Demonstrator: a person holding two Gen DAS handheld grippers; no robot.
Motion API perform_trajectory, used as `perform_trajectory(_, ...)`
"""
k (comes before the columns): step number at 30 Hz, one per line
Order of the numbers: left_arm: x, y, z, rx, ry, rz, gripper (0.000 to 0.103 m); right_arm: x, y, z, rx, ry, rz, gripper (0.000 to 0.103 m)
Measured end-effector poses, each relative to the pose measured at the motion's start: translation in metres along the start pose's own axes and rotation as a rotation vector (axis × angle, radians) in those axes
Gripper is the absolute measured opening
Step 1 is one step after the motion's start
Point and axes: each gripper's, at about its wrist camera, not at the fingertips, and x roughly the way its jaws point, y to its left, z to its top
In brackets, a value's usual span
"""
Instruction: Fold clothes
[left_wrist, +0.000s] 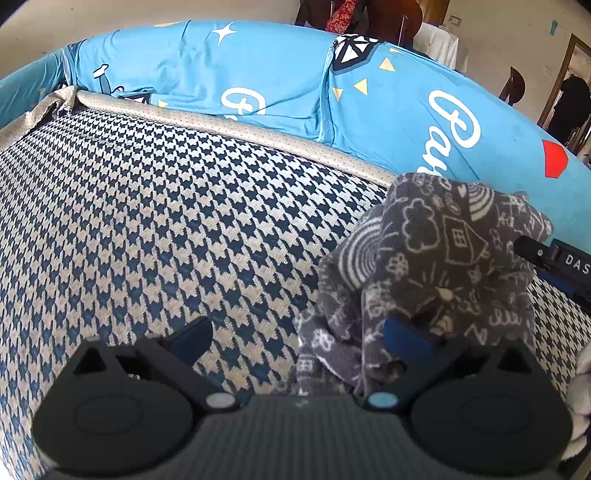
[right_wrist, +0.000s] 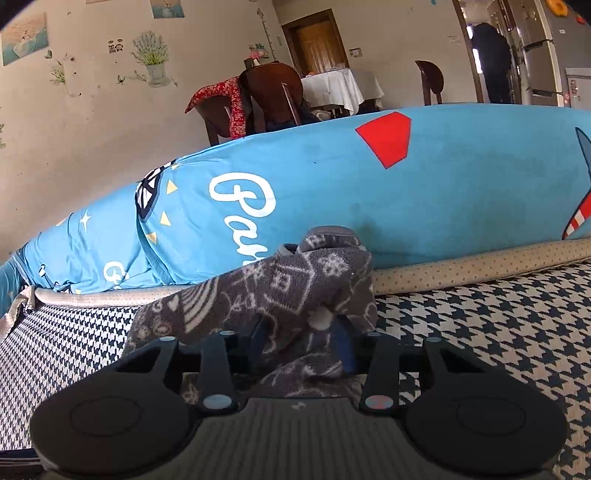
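Left wrist: left gripper (left_wrist: 295, 338) jaws wide apart, right finger under the grey patterned garment (left_wrist: 436, 258) bunched on the houndstooth cushion (left_wrist: 166, 206). Right wrist: right gripper (right_wrist: 301, 345) clamped on garment (right_wrist: 266, 295), lifted before blue printed bolster (right_wrist: 461, 192).

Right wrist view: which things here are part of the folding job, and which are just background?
Job:
grey patterned garment
right gripper, closed on it
left gripper, open beside it
houndstooth cushion it lies on

Background:
blue printed cover
chairs
white-clothed table
fridge
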Motion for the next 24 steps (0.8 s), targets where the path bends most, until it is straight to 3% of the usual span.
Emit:
perform_trajectory(2, 0.0, 0.0, -0.001, 0.005, 0.001, 0.0, 0.103, 0.006, 0.005, 0.004, -0.019, -0.001, 0.026, 0.031)
perform_trajectory(10, 0.003, 0.003, -0.001, 0.014, 0.012, 0.001, 0.103, 0.054, 0.023, 0.002, -0.057, 0.08, 0.071, 0.031)
perform_trajectory(15, 0.007, 0.002, -0.002, 0.019, 0.03, -0.004, 0.103, 0.08, 0.019, -0.007, -0.02, 0.129, 0.097, 0.034)
perform_trajectory(24, 0.012, -0.005, -0.008, 0.028, 0.035, 0.015, 0.103, 0.075, 0.022, -0.004, -0.02, 0.13, 0.107, 0.044)
